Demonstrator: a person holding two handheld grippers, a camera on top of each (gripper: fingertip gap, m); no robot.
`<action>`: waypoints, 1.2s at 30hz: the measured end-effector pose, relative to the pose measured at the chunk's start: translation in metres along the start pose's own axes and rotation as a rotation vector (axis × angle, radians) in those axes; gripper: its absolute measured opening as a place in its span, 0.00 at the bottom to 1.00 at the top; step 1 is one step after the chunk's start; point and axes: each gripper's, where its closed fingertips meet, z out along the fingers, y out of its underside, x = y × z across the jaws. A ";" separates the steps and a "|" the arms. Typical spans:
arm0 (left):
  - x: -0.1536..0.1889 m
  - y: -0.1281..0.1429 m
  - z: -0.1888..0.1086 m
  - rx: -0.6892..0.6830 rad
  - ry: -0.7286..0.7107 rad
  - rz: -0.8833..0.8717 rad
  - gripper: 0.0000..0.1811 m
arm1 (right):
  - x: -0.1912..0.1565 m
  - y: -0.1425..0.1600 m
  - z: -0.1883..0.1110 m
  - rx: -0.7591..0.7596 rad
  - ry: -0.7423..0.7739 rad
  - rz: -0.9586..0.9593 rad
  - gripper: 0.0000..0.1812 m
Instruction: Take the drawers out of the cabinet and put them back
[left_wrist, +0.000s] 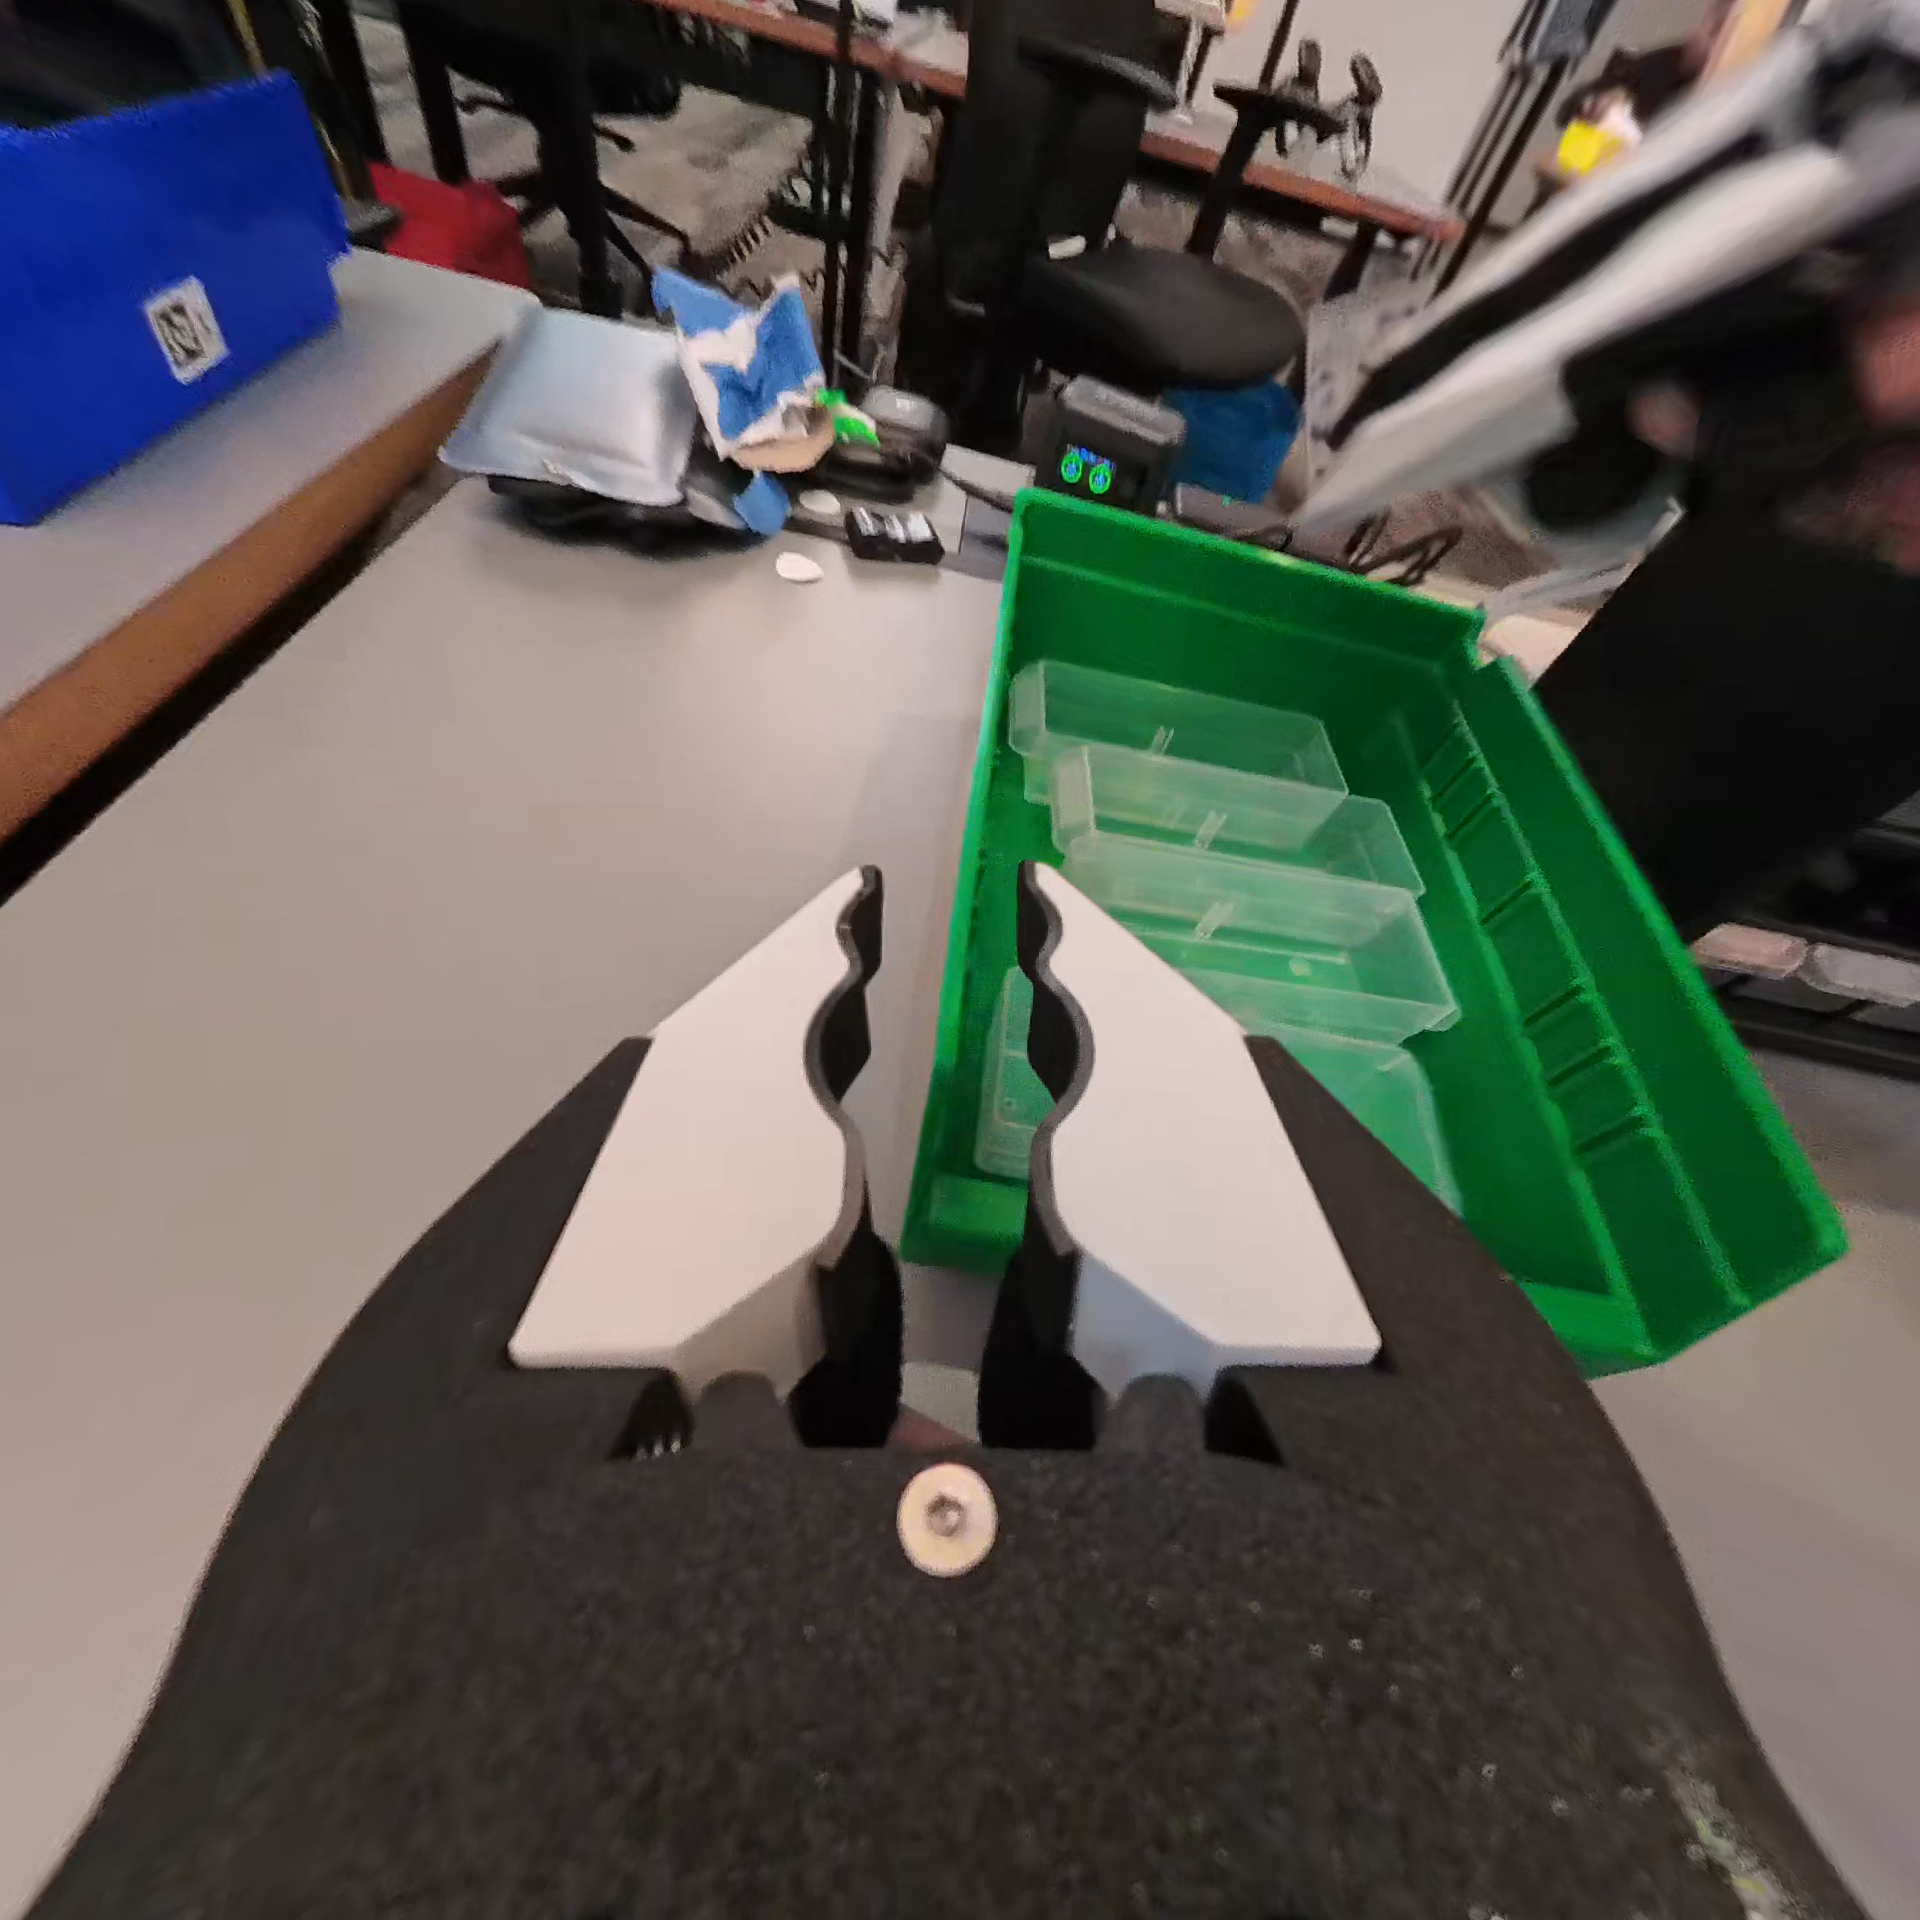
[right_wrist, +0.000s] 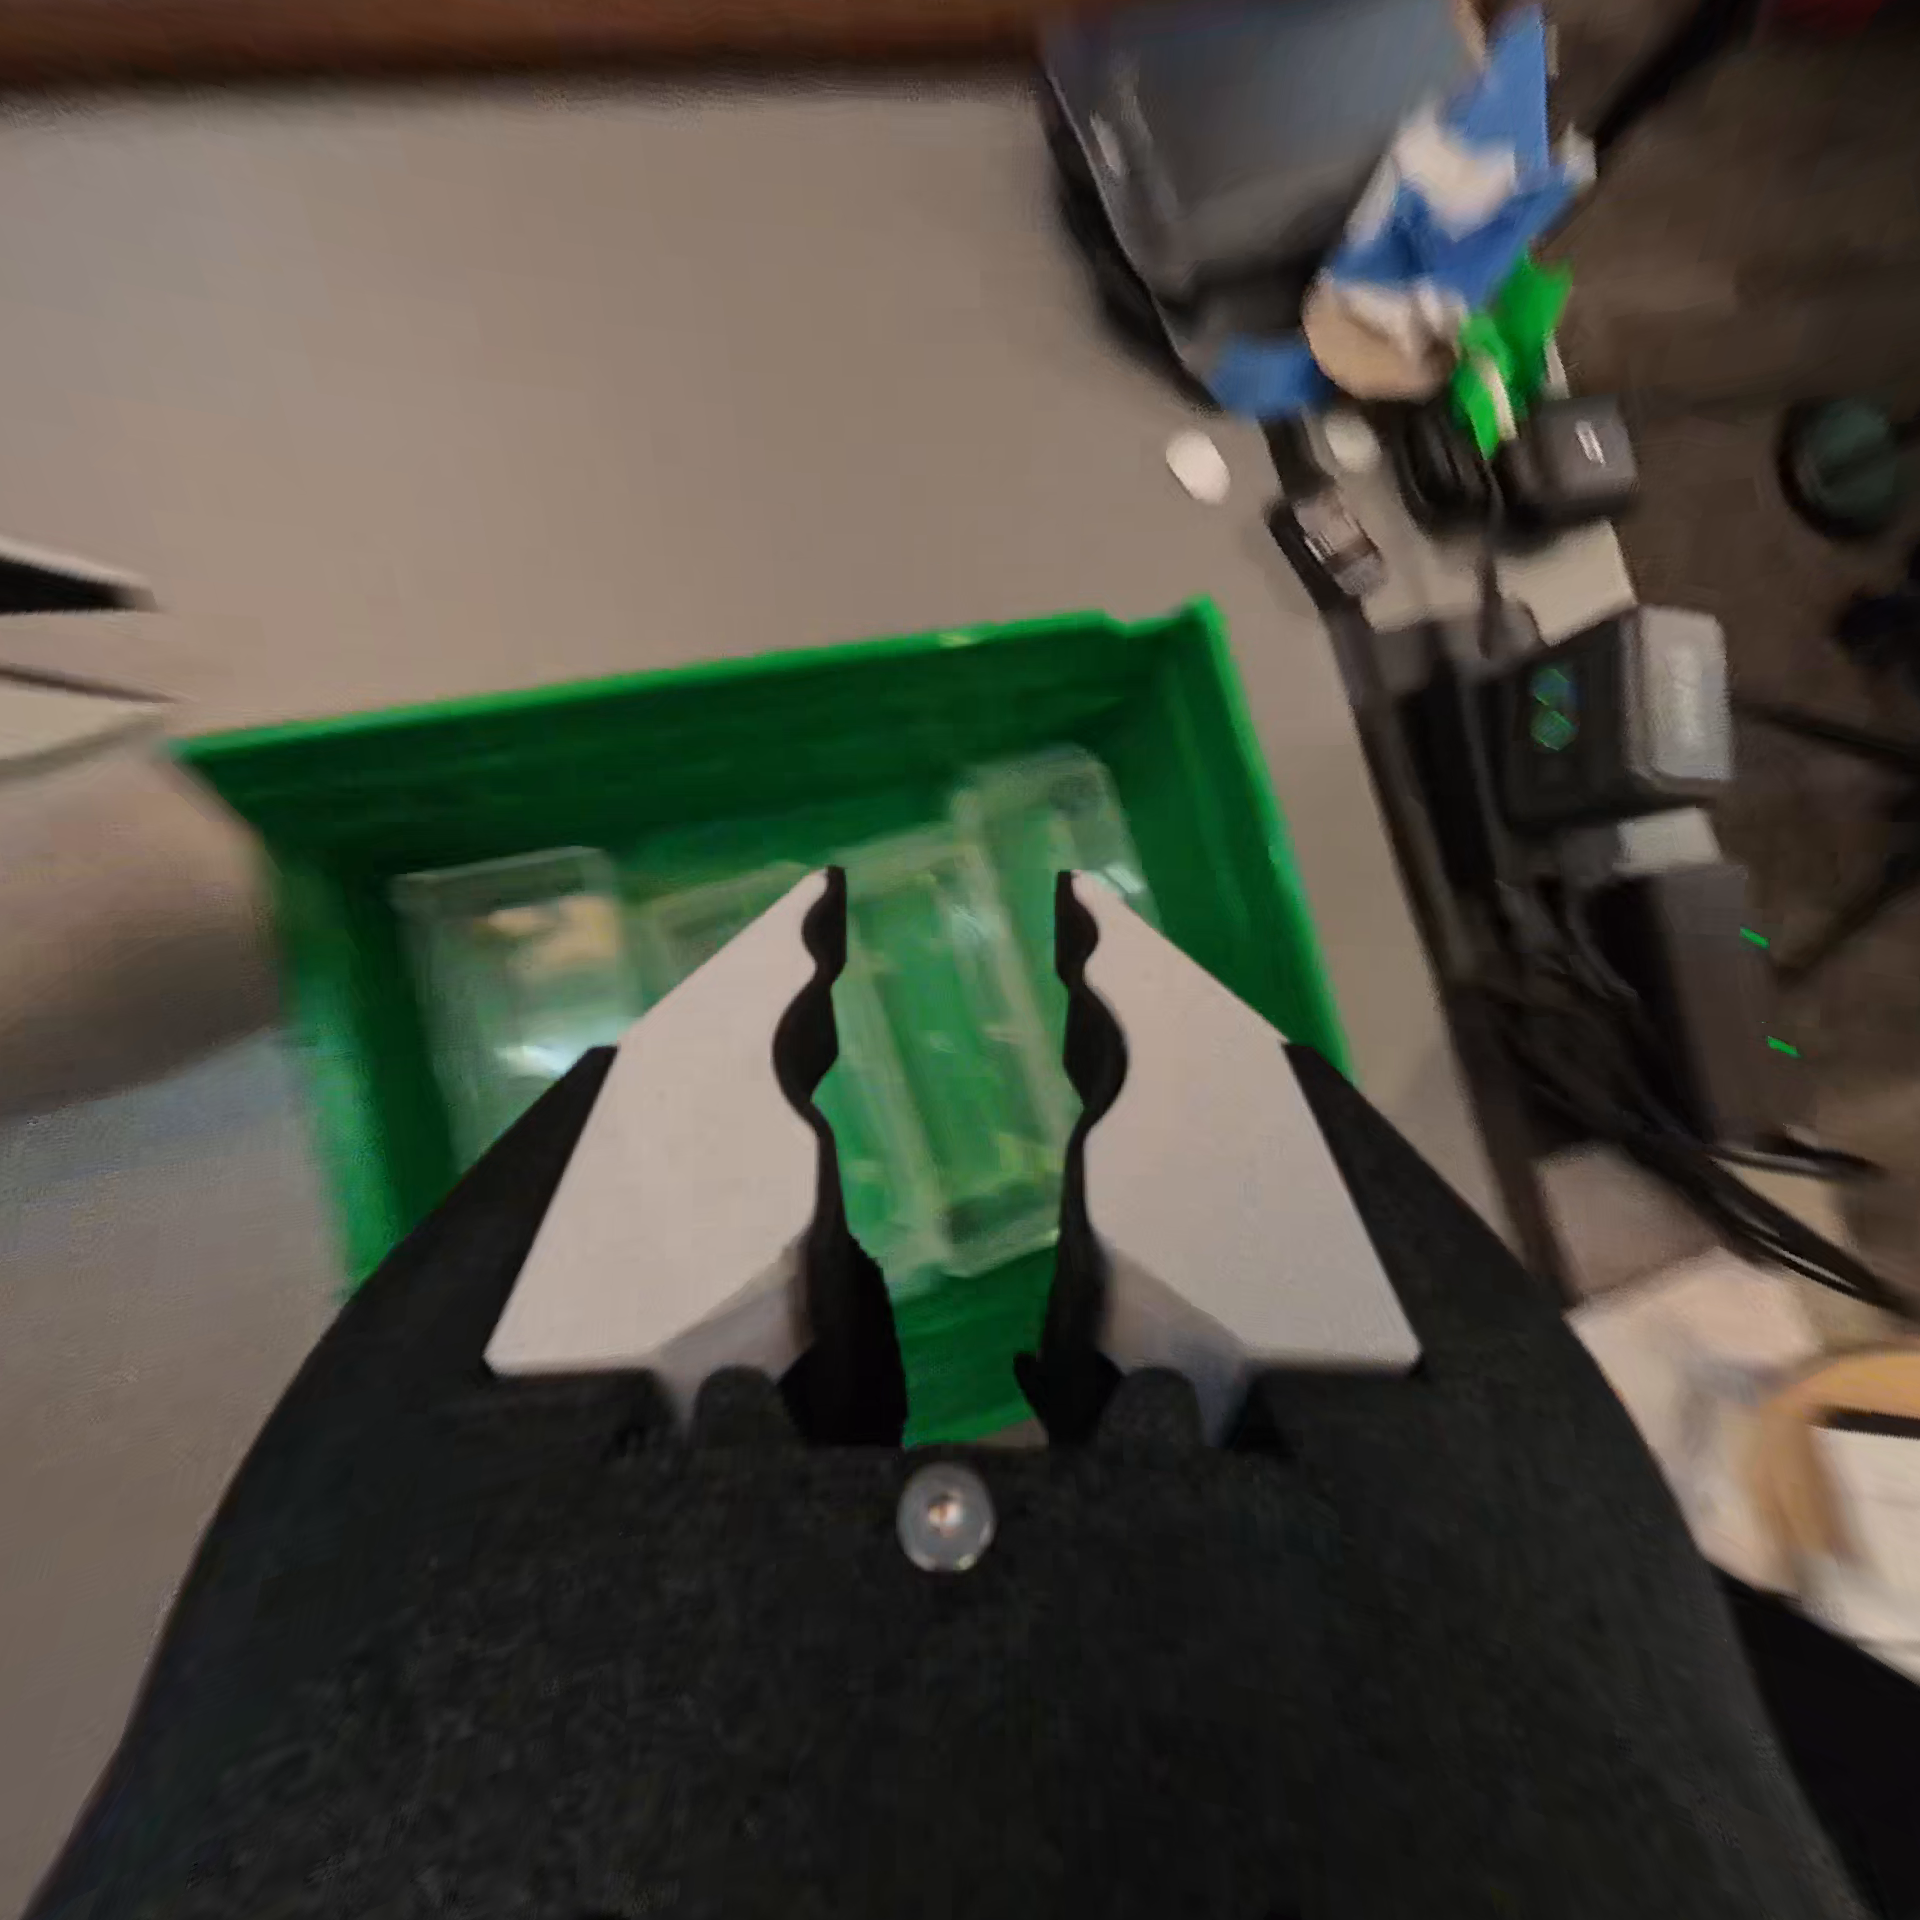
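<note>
A green bin (left_wrist: 1226, 566) lies on the grey table and holds several clear plastic drawers (left_wrist: 1247, 904), lying side by side. My left gripper (left_wrist: 951, 883) is open and empty, above the table just left of the bin's near corner. My right gripper (right_wrist: 948, 878) is open and empty, hovering over the bin (right_wrist: 665, 686) with a clear drawer (right_wrist: 935, 1039) below the gap between its fingers. The right gripper also shows blurred at the upper right of the left wrist view (left_wrist: 1558, 343). No cabinet can be made out. The right wrist view is motion-blurred.
A blue box (left_wrist: 156, 291) stands on a neighbouring table at the left. Behind the bin lie a silver padded bag (left_wrist: 582, 416), a blue-white cloth toy (left_wrist: 748, 364), a charger (left_wrist: 1112, 436) and cables. An office chair (left_wrist: 1153, 312) stands beyond the table.
</note>
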 end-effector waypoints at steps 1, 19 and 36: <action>0.004 -0.004 -0.008 0.024 -0.008 -0.011 0.13 | -0.022 0.002 -0.019 0.131 -0.047 0.027 0.22; 0.116 0.059 -0.061 -0.021 0.114 0.156 0.12 | -0.121 0.376 -0.233 0.550 0.226 0.748 0.31; 0.098 0.068 -0.049 -0.121 0.014 0.185 0.14 | -0.127 0.374 -0.261 0.576 0.311 0.670 0.26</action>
